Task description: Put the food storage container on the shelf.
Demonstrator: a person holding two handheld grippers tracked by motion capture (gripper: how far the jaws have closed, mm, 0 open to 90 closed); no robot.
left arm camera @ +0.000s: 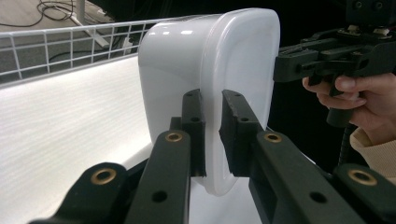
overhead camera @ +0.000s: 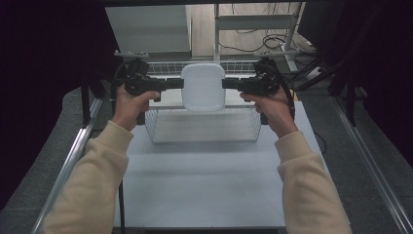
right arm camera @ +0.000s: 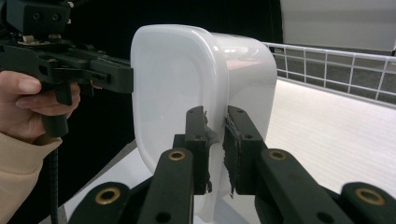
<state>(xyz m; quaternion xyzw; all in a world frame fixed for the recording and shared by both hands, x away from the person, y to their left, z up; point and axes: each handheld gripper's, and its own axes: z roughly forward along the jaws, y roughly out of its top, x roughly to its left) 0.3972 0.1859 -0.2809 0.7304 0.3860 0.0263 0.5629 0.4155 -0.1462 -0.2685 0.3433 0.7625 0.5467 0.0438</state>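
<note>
Tub (overhead camera: 203, 87) lifted, held over the basket (overhead camera: 202, 127), not yet set down.
I read the grasp as done, placement left. Left gripper (overhead camera: 179, 83) and right gripper (overhead camera: 227, 83) each pinch an opposite rim of the tub, which stands on edge, clear of the basket. Both forearms level, grippers pointing inward at each other.

Both grippers, left (overhead camera: 176, 84) and right (overhead camera: 229, 84), clamp a white tub (overhead camera: 203, 87) by its side edges above a wire basket (overhead camera: 204, 127).
</note>
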